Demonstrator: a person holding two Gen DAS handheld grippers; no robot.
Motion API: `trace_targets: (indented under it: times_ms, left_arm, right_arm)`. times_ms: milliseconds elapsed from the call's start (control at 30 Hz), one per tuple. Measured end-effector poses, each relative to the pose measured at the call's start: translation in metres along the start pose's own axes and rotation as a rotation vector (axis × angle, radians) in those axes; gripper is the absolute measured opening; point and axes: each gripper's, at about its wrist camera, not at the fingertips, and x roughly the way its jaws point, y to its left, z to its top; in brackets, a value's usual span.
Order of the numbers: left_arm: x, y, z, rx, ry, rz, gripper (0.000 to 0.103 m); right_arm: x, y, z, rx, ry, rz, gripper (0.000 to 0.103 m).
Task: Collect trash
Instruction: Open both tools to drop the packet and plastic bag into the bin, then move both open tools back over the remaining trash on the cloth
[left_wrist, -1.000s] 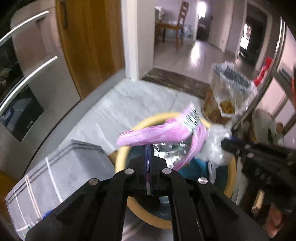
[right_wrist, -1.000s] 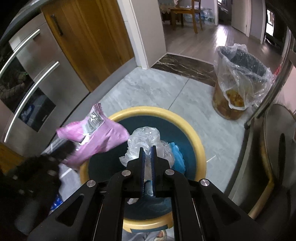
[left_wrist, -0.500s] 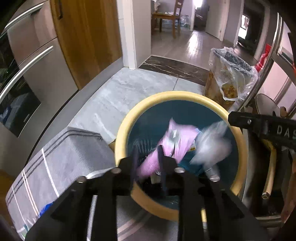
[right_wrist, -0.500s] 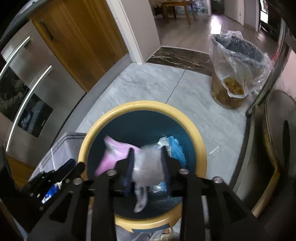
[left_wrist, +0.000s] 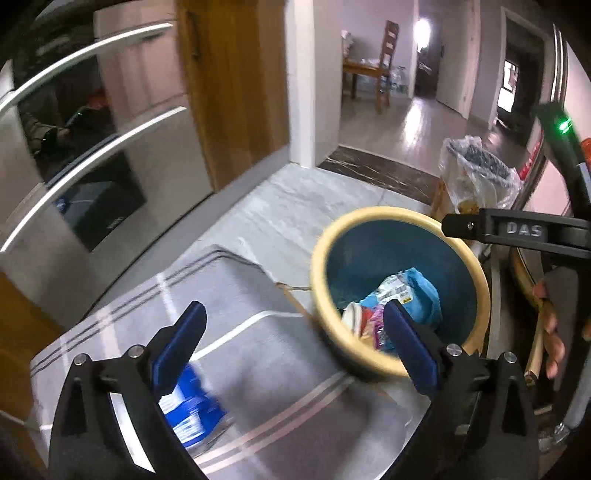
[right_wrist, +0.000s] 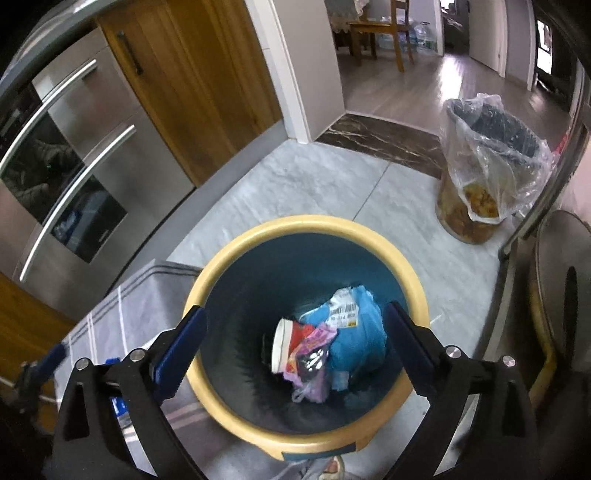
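Both hand-held grippers released, trash sits in the bin

Left hand-held gripper (left_wrist: 293, 341) jaws spread wide, just been opening, nothing between the blue pads; it hangs over a grey striped cloth (left_wrist: 258, 354) on the table, bin off to its right. Right hand-held gripper (right_wrist: 293, 341) jaws also wide, just been opening, nothing gripped; it points straight down into the bin's mouth.

Bin (right_wrist: 406, 254) has a yellow rim and teal inside, stands beside the cloth edge. Trash lies at the bottom in one loose pile: pink wrapper (right_wrist: 316, 339), blue wrapper (right_wrist: 358, 336) with a barcode label, a white-rimmed cup (right_wrist: 282, 345) on its side, clear plastic film (right_wrist: 310, 391) under the pink one. All touching each other.

A blue packet (left_wrist: 192, 402) lies on the cloth under the left hand-held gripper's left finger, blurred. In the left view the right device shows at the right edge with a person's hand (left_wrist: 554, 332) on it.

Background: steel oven doors (right_wrist: 74, 177) on the left, wooden door (right_wrist: 207, 74), grey tiled floor (right_wrist: 314, 184), second bin with a clear liner (right_wrist: 484, 162) standing well apart from the yellow one, food scraps visible inside the liner
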Motion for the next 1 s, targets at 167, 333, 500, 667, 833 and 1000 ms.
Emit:
trace_targets:
  times_ms: [167,333,500,667,833,1000]
  left_arm:
    - [-0.056,0.035,-0.005,-0.017,-0.037,0.043,0.097]
    - [-0.127,0.081,-0.02,-0.01,-0.088,0.118,0.097]
    - [-0.172,0.136,-0.047,-0.127,-0.125,0.212,0.097]
    - [-0.181,0.182,-0.076,-0.279,-0.106,0.241,0.097]
    - [-0.181,0.22,-0.104,-0.305,-0.052,0.301,0.097]
    - [-0.164,0.254,-0.128,-0.308,0.02,0.351,0.097]
  right_arm:
    - [-0.017,0.027,-0.005,-0.031,-0.007,-0.008,0.096]
    - [-0.043,0.076,-0.015,-0.108,-0.036,0.049,0.096]
    - [-0.058,0.131,-0.033,-0.172,-0.04,0.129,0.097]
    - [-0.057,0.189,-0.06,-0.282,-0.009,0.171,0.097]
    - [-0.036,0.228,-0.084,-0.372,0.044,0.174,0.097]
    - [-0.015,0.255,-0.1,-0.375,0.114,0.196,0.097]
